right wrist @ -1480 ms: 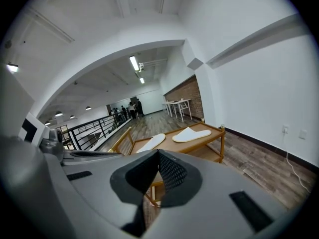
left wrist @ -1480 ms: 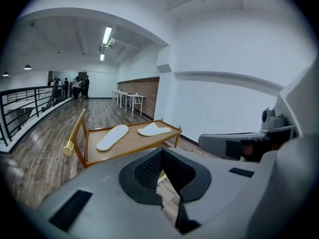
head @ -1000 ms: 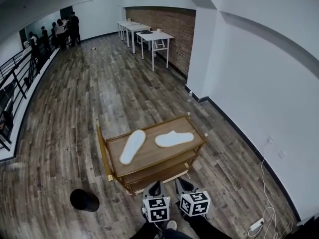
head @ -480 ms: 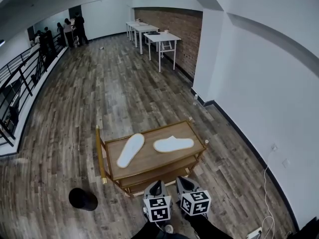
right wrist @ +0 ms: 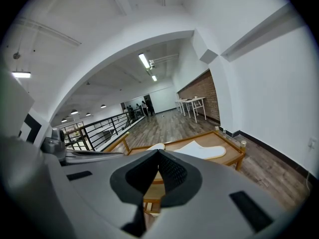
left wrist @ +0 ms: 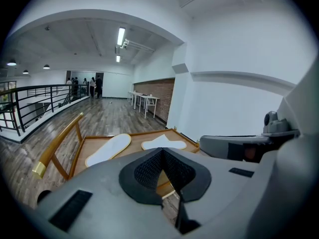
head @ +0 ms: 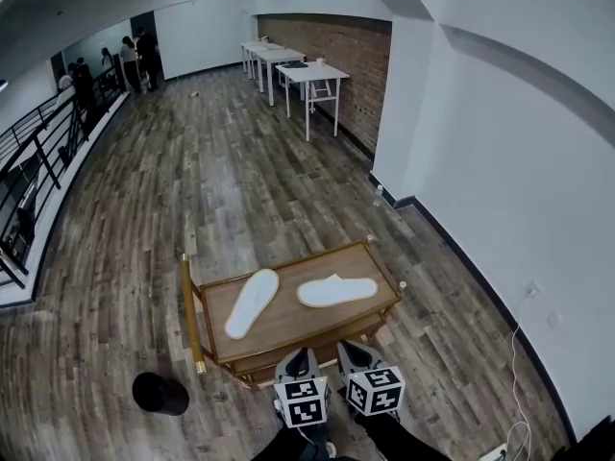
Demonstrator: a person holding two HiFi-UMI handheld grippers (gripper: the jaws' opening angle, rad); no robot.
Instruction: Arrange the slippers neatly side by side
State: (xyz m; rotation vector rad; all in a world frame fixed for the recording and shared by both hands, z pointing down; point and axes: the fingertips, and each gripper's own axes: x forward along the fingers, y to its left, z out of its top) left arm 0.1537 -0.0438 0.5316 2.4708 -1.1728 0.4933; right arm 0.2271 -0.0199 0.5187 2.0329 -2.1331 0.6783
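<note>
Two white slippers lie apart on the top shelf of a wooden cart (head: 375, 269). The left slipper (head: 251, 302) lies sole up and slants away. The right slipper (head: 336, 291) lies crosswise with its strap up. My left gripper (head: 298, 361) and right gripper (head: 352, 355) hover side by side just short of the cart's near edge, both shut and holding nothing. In the left gripper view, both slippers (left wrist: 108, 149) (left wrist: 163, 143) show beyond the shut gripper (left wrist: 162, 151). From the right gripper (right wrist: 158, 152), the strapped slipper (right wrist: 205, 151) is the nearer.
A black round object (head: 160, 393) sits on the wood floor left of the cart. A white wall (head: 500, 181) runs along the right, a railing (head: 38, 157) along the left. White tables (head: 298, 70) and several people (head: 125, 56) stand far back.
The cart has drawn nearer to both grippers as I step toward it. The slippers lie as before and both grippers stay shut.
</note>
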